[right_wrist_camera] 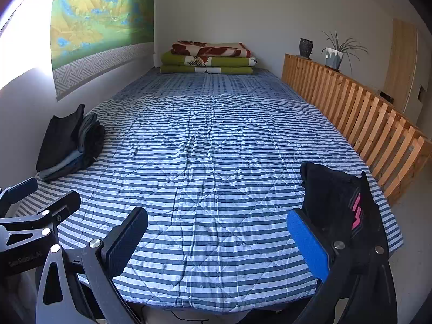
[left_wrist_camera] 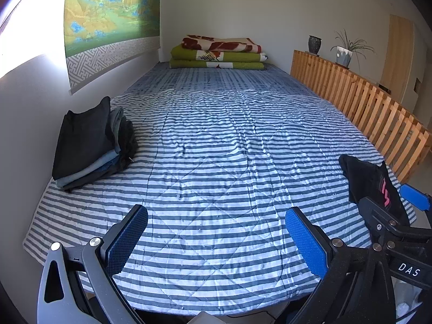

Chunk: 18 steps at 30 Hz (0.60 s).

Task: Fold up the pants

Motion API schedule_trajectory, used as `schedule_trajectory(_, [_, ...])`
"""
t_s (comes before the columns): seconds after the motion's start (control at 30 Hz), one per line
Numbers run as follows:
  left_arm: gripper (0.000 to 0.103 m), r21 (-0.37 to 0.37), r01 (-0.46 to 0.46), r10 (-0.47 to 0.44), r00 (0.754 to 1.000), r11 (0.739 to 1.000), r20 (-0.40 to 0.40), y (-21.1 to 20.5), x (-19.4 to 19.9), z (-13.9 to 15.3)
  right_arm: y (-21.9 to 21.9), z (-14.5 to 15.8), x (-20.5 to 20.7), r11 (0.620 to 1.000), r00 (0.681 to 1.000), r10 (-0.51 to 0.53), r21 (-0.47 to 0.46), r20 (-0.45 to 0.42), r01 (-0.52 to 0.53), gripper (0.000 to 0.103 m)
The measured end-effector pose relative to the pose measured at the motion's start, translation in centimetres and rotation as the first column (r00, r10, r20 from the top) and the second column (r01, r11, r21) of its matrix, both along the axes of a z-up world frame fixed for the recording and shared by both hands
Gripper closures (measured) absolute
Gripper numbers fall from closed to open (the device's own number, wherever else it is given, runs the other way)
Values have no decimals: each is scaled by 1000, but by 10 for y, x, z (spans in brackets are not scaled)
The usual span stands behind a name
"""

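Since the black pants lay unfolded beside my right gripper, both it and my left gripper stood open and empty, clear of the folded stack.

Striped quilt, folded blankets by far wall, landscape hanging — slatted wooden rail, potted plant, dark vase
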<state>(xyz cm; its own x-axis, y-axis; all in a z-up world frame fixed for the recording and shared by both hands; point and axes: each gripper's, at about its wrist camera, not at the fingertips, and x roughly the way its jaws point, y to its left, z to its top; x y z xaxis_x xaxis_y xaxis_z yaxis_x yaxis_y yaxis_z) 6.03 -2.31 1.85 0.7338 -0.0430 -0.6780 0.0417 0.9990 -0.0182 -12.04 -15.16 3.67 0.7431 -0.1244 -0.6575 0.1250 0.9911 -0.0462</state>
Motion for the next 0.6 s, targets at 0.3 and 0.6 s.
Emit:
schedule_trajectory(0.3, [0,22,4,-4,1000,1000,-17,-18,11,-8,-26,-7,5,999,999,-35,16,-5,35,2])
schedule_trajectory(0.6, [0,20,19,-18,999,1000,-35,-35,25,-17,-46,-20,14,997,998,-65,44,-14,65,3])
